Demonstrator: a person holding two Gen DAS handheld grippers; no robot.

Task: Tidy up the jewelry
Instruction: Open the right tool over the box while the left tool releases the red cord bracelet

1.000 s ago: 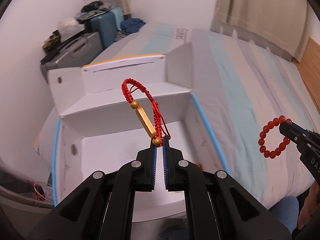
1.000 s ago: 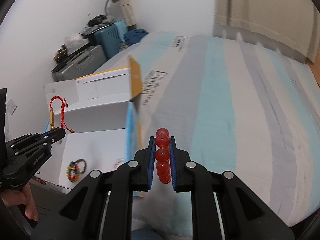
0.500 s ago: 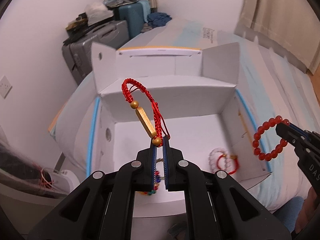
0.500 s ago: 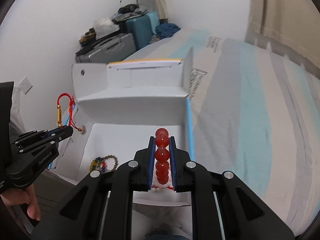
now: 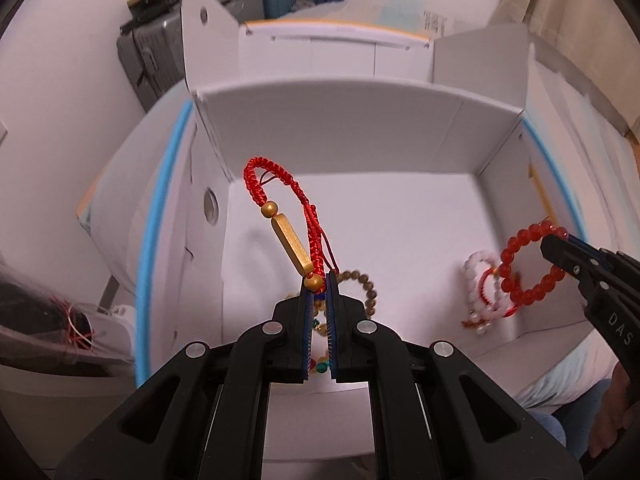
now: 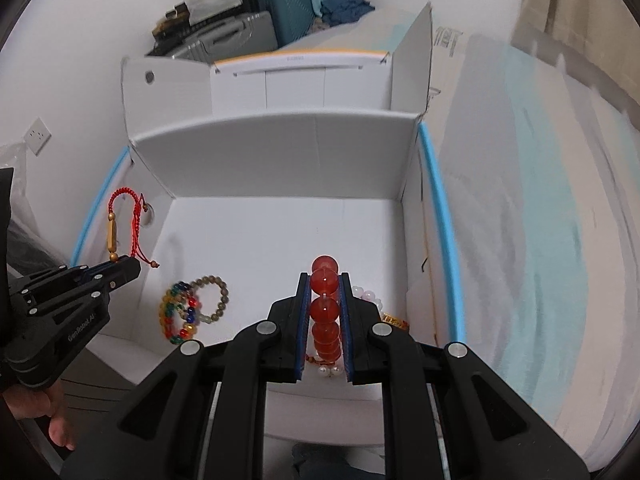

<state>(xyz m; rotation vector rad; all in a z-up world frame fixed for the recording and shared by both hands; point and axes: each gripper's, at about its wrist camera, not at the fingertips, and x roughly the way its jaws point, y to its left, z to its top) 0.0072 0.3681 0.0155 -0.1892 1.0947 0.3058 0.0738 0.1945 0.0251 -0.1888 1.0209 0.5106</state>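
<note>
The left gripper (image 5: 319, 280) was clamped on the lower end of a red braided cord bracelet (image 5: 288, 216) with a gold bar, which stood up from the fingertips above the near left part of the white cardboard box (image 5: 360, 128). The right gripper (image 6: 325, 280) was pinched on a red bead bracelet (image 6: 325, 306), held edge-on between its blue pads over the box's near right part. Below them, on the box floor, a multicoloured bead bracelet (image 6: 178, 314) lay touching a brown bead bracelet (image 6: 214, 294) toward the near left corner, and a pale pink-and-white bead bracelet (image 5: 478, 280) lay with a thin red cord piece (image 5: 486, 286) near the right wall. The rest of the box floor, toward its far wall, showed white. Beyond the far wall stood the box's raised flaps, and the box sat on a bed with a pale blue striped cover (image 6: 540, 220). Farther off, behind the box against the wall, stood a grey suitcase (image 6: 236, 40) and a teal suitcase (image 6: 288, 0).
</note>
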